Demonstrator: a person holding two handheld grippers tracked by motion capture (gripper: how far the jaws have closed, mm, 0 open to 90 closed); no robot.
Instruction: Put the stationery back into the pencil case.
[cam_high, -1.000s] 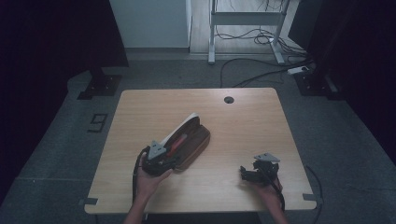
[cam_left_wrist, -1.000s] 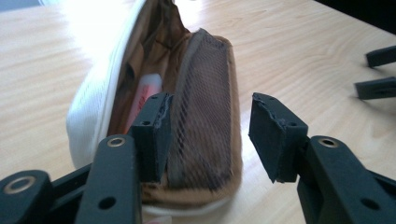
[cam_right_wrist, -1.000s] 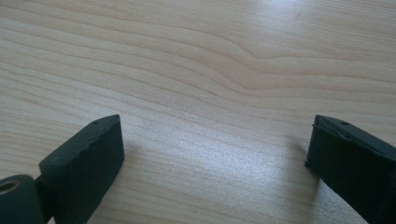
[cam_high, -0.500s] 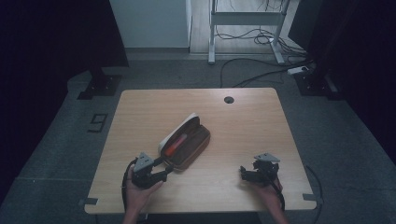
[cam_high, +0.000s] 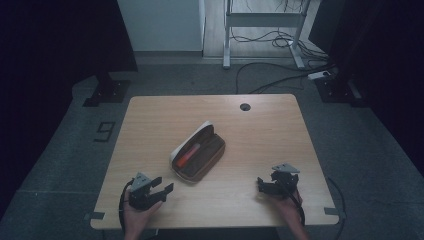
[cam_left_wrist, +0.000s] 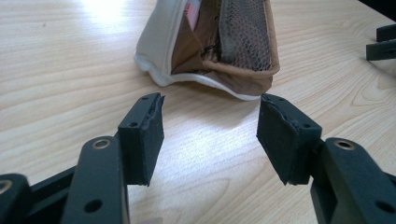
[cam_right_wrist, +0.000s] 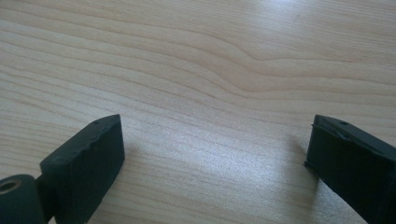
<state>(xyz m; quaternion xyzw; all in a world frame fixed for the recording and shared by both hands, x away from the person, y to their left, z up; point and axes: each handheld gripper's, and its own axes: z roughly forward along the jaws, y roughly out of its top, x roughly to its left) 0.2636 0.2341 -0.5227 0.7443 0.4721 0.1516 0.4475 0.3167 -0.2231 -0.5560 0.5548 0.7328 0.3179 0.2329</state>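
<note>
Left tool (cam_high: 165, 190) jaws apart, empty, open pencil case (cam_high: 198, 157) just ahead, right tool (cam_high: 264, 184) apart

"What is on the wooden table (cam_high: 150, 125)?"
"An open pencil case (cam_high: 198, 158) lies near the middle, with an orange pen (cam_high: 187, 156) inside."
"Anything else?"
"A small round hole (cam_high: 245, 107) sits near the far edge."
</note>
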